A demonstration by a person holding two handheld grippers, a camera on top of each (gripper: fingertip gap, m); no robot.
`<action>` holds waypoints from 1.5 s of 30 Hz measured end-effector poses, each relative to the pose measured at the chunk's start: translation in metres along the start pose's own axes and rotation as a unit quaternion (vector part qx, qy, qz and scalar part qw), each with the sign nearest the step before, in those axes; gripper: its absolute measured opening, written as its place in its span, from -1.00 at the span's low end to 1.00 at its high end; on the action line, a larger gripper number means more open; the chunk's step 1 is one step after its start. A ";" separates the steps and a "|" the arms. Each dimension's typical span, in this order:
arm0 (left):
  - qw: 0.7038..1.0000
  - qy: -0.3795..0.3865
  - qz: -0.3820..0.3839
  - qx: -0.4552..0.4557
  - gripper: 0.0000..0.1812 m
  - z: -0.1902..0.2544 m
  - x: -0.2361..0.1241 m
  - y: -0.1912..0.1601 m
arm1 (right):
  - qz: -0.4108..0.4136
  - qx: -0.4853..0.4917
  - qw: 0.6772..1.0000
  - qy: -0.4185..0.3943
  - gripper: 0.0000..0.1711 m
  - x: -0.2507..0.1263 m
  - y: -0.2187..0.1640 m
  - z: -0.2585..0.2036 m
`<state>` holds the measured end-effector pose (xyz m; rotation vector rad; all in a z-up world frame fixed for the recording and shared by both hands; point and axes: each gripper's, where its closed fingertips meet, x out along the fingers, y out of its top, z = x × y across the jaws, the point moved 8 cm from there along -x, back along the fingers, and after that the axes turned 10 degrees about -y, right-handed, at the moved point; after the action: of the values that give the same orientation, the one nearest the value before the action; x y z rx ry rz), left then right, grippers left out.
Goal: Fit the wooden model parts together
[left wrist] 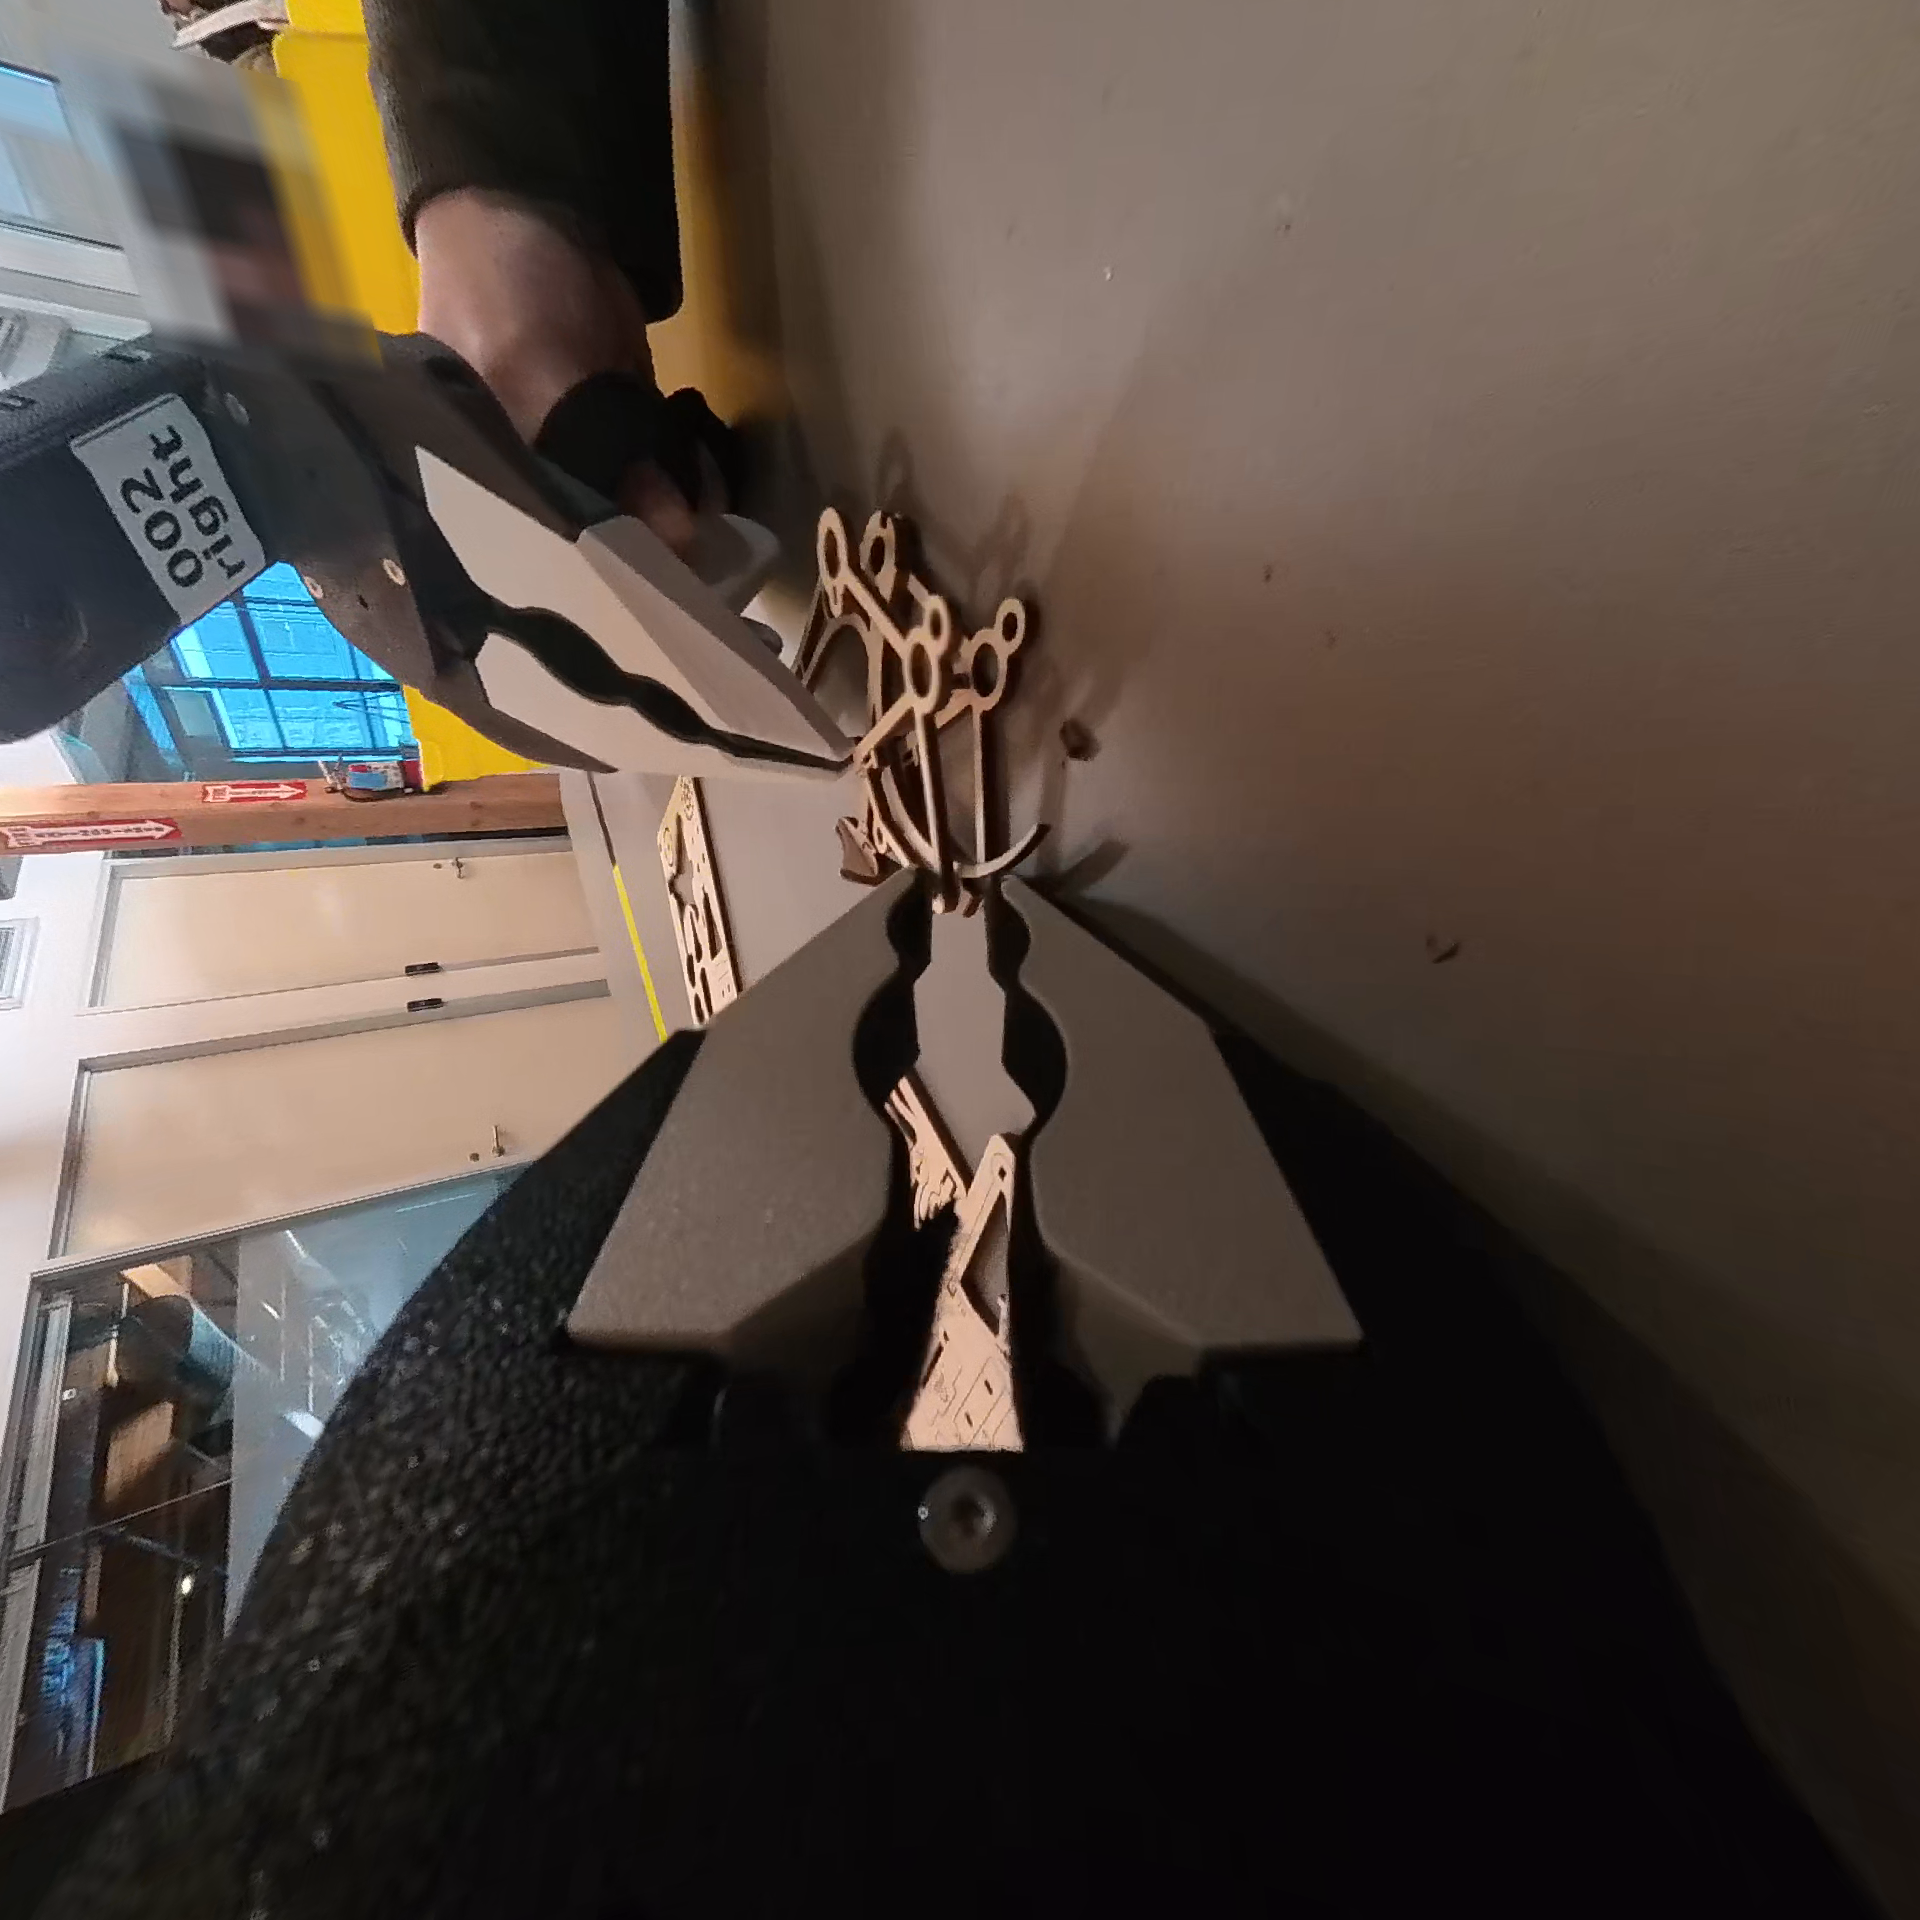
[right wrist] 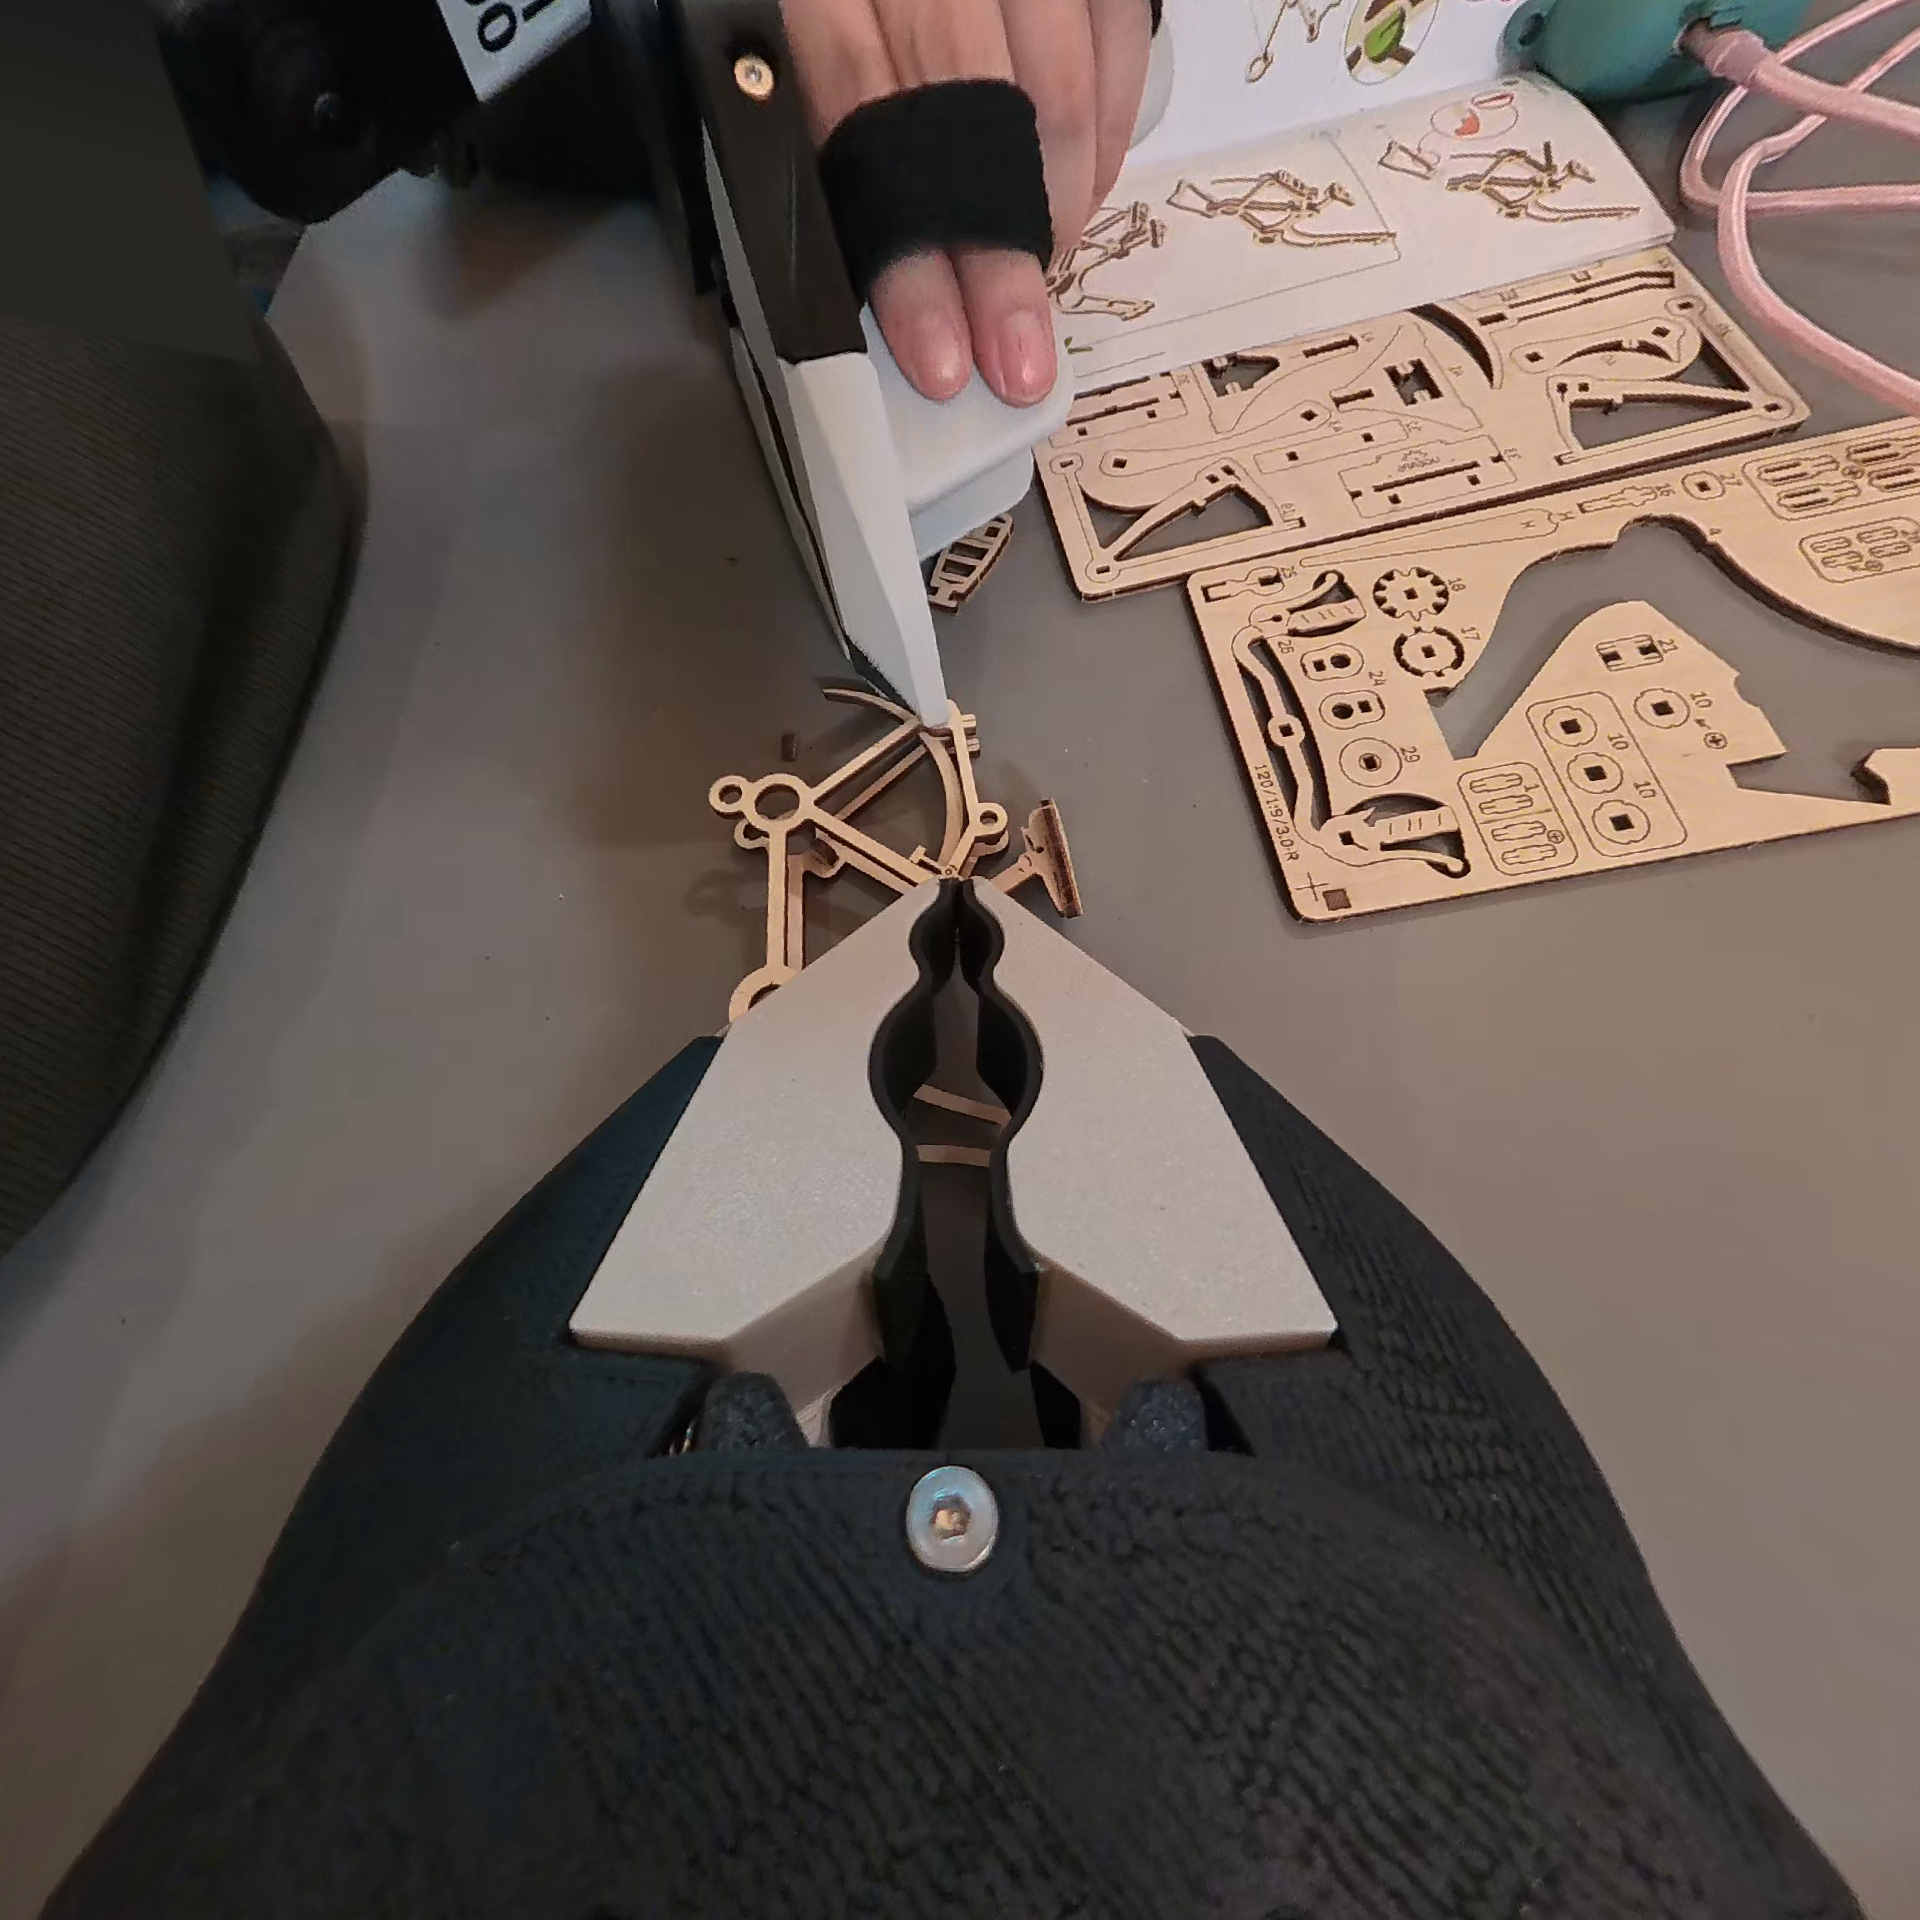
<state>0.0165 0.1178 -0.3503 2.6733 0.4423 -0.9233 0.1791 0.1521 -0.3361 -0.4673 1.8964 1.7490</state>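
You have the pale laser-cut wooden frame assembly [right wrist: 831, 831] partly built on the grey surface [right wrist: 520, 582], both your right claw [right wrist: 957, 885] and left claw [right wrist: 935, 717] pinching it at their tips, while the punched wooden part sheets [right wrist: 1558, 727] beyond still hold pieces.

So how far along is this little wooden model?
Early on. A small wooden frame is already joined and lies on the table. Both tools, left and right, pinch it at opposite ends. Many parts remain uncut in the sheets.
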 end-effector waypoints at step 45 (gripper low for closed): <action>0.994 0.016 -0.013 -0.106 -0.94 -0.012 0.001 -0.007 | -0.112 -0.475 0.828 -0.276 -0.76 0.007 0.001 -0.065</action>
<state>0.0212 0.1287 -0.3436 2.4982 0.5508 -0.7922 0.1643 0.0889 -0.3373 -0.4180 0.4638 2.2422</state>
